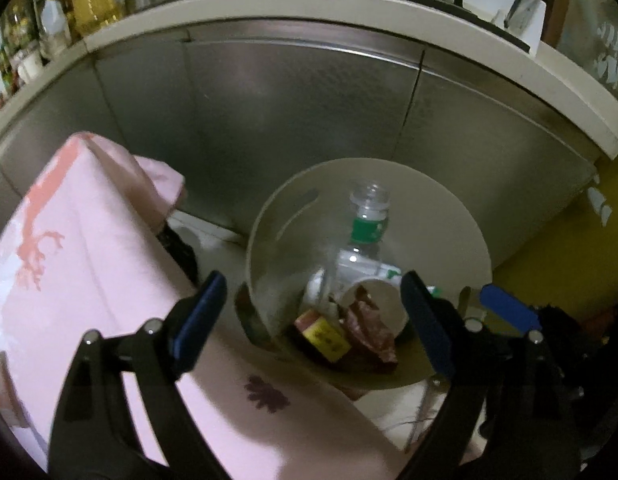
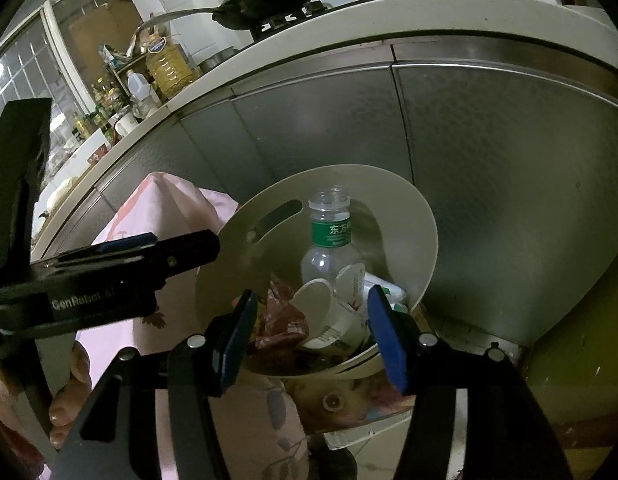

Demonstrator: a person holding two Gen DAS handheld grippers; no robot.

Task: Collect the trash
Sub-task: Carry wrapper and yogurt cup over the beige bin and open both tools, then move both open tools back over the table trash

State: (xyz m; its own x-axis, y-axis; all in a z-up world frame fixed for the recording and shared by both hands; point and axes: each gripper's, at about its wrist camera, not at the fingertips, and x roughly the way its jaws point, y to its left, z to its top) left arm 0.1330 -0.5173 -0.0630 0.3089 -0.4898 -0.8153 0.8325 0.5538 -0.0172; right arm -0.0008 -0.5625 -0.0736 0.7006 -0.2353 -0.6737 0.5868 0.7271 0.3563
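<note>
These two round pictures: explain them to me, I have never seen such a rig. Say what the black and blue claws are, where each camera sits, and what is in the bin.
Each claw is a hand-held two-finger gripper with a fisheye camera looking along its fingers. One picture comes from the left gripper, the other from the right gripper. Both hang open above a round cream bin and hold nothing. In the bin lie a clear plastic bottle with no cap, a white paper cup, a reddish wrapper and a small yellow box. Behind stands a metal kitchen cabinet.

Blk grippers [image 1: 309, 316], blue fingers [image 2: 389, 340], prob. pink sleeves [image 1: 89, 260]
</note>
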